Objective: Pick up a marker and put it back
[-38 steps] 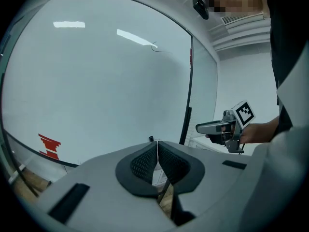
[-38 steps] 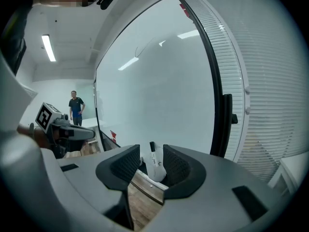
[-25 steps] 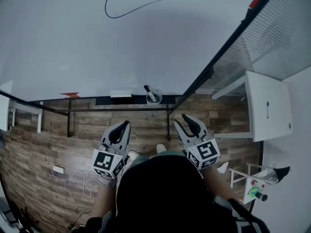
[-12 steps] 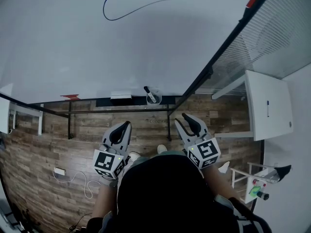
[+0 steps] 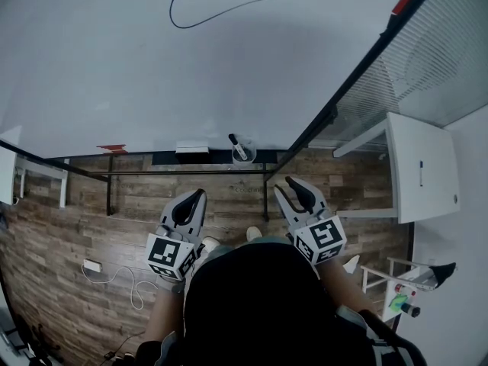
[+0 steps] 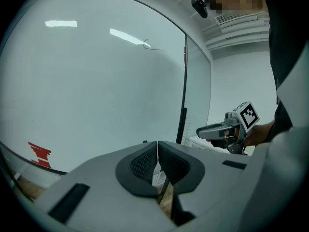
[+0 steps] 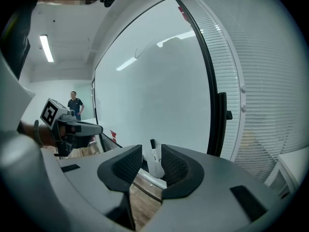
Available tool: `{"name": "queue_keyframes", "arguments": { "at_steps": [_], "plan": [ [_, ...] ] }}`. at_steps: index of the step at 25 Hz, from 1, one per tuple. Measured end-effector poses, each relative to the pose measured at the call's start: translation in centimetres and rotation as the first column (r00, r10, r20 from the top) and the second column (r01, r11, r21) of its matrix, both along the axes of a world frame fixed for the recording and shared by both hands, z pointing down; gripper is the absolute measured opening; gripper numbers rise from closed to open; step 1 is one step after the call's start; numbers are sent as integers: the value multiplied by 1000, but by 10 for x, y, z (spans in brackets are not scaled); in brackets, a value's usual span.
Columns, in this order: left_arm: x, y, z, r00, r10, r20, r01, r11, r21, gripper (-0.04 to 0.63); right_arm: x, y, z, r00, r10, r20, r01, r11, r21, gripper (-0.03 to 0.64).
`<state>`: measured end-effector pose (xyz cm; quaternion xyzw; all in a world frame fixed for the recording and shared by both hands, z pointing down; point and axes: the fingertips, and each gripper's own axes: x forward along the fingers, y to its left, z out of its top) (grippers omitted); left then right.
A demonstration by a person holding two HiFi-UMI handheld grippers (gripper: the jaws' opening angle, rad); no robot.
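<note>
Black-shirted person (image 7: 74, 103) only in right gripper view, marker (image 7: 153, 149) ahead

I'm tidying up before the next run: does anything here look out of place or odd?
Nothing is spilled or broken. A stray curved line marks the whiteboard, the marker leans in its cup, and a loose cable lies on the floor.

Marker (image 5: 239, 148) sitting in a cup (image 5: 242, 157) at the foot of the whiteboard (image 5: 191, 67)
The cup is resting on the ledge (image 5: 164, 158) under the board, with an eraser (image 5: 191, 148) lying just left of it; a blind (image 5: 427, 59) is hanging right of the board, and a cable (image 5: 126, 280) is trailing over the floor (image 5: 69, 227) at left.
</note>
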<state>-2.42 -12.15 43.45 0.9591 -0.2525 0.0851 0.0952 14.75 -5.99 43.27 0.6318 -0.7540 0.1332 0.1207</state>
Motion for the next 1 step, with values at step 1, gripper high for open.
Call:
{"name": "queue_keyframes", "arguments": {
  "at_steps": [1],
  "plan": [
    [-1, 0, 1, 1000, -1, 3, 1, 1000, -3, 20, 0, 0, 0, 1000, -1, 0, 1, 1000, 1, 147]
  ]
}}
